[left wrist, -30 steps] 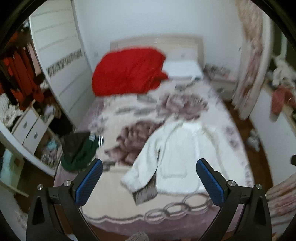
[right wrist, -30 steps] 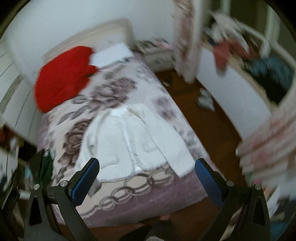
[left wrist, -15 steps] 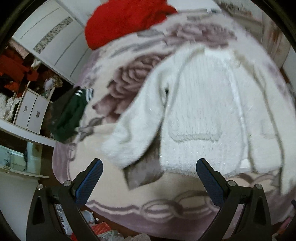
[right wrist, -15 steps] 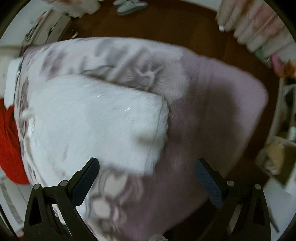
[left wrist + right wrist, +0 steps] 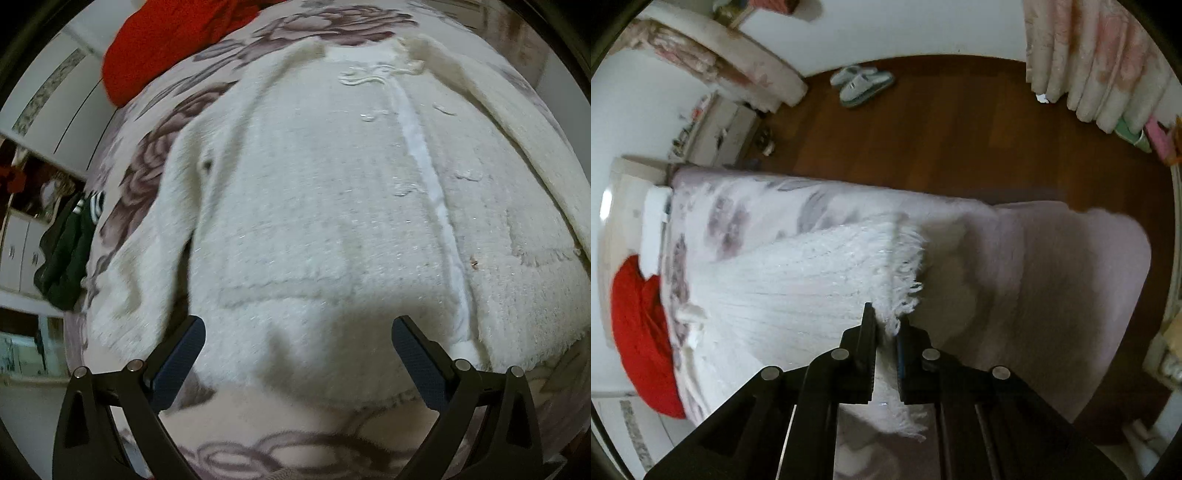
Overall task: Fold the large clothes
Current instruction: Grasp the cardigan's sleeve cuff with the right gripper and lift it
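White fuzzy cardigan [image 5: 314, 206] lies flat on the floral bed blanket [image 5: 258, 446], collar far, hem near, long axis running away from both claws. Right claw [image 5: 885, 325] closing narrow, fringed hem corner [image 5: 905, 295] between its pads. Left claw [image 5: 293, 347] wide, holding nothing, poised over the near hem by the left sleeve [image 5: 147, 251]. Right sleeve cuff cut off at frame edge; contact under right pads hard to see.

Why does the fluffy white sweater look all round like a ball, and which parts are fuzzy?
Left wrist view: the fisheye lens bulges the white sweater, its near hem is shadowed and blurry, and the green garment is smeared. Right wrist view: the fringe by the right gripper looks sharper, but the edges curve.
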Motion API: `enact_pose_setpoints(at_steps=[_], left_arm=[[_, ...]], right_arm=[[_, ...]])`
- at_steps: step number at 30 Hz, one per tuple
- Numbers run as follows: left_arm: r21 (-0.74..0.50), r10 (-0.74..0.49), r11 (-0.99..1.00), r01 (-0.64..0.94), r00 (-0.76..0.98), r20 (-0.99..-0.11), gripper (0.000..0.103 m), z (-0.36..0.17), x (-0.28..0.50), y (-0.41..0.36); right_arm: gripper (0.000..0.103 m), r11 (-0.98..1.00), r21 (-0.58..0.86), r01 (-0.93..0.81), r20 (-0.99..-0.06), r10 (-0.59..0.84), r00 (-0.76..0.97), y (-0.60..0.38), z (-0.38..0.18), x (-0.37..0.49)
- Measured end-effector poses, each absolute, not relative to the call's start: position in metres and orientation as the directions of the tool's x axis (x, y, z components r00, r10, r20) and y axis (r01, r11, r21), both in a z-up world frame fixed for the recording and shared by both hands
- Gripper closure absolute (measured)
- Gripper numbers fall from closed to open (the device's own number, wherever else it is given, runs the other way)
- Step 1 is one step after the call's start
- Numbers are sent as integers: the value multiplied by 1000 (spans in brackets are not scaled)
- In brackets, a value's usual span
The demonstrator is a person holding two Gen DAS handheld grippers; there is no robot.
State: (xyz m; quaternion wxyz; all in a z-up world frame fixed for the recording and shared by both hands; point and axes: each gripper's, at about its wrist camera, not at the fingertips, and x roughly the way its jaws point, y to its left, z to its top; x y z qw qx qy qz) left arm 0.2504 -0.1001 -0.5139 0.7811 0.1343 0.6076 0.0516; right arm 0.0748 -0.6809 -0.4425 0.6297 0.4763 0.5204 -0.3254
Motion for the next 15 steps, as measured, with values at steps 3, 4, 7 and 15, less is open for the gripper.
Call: enact_pose_setpoints(at_steps=[3,4,7,15], left_arm=[[253,225,964,82,251,-941,0,-523,261,-104],[248,222,965,79,250,-942,0,-525,263,-102],[250,226,966,65,258,-939,0,-530,271,-96],[270,254,962,30,251,-934,0,-540,285,-71]], right_arm=[[64,242,250,938,-965,146,220,-678,-462,66],[48,194,288,938,-954,141,264,-672,-459,58],[39,28,346,938,-932,128,340,-651,-464,27],[38,-316,591,742,-741,149,654,-588,-558,24]])
